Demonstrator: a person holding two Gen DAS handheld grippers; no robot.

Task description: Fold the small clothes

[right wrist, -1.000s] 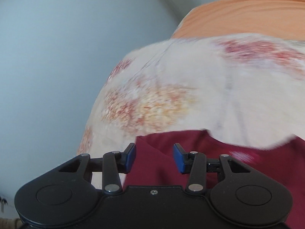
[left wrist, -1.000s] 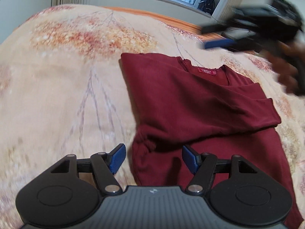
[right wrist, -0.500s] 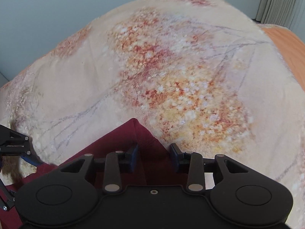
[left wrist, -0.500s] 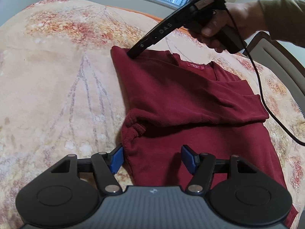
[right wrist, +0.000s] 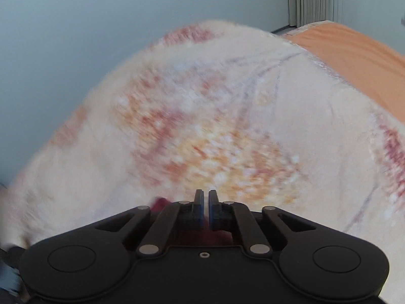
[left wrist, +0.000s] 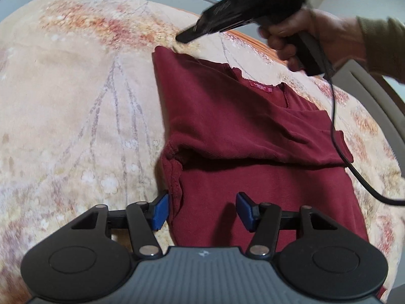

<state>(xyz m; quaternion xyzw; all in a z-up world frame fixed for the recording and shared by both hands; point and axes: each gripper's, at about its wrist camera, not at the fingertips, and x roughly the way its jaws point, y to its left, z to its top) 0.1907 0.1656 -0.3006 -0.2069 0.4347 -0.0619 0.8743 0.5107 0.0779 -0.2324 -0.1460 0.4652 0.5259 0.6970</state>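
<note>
Two grippers work opposite ends of a dark red shirt lying on a floral blanket.

The left gripper stands part open and has just been closing, its jaws straddling the shirt's near left edge, pads not pressing. The right gripper, held in a hand, has just closed to a thin slit above the shirt's far left corner; whether cloth is pinched there cannot be told. One sleeve lies folded across the chest. Bare blanket spreads wide to the left of the shirt; an orange sheet edges the far side.
</note>
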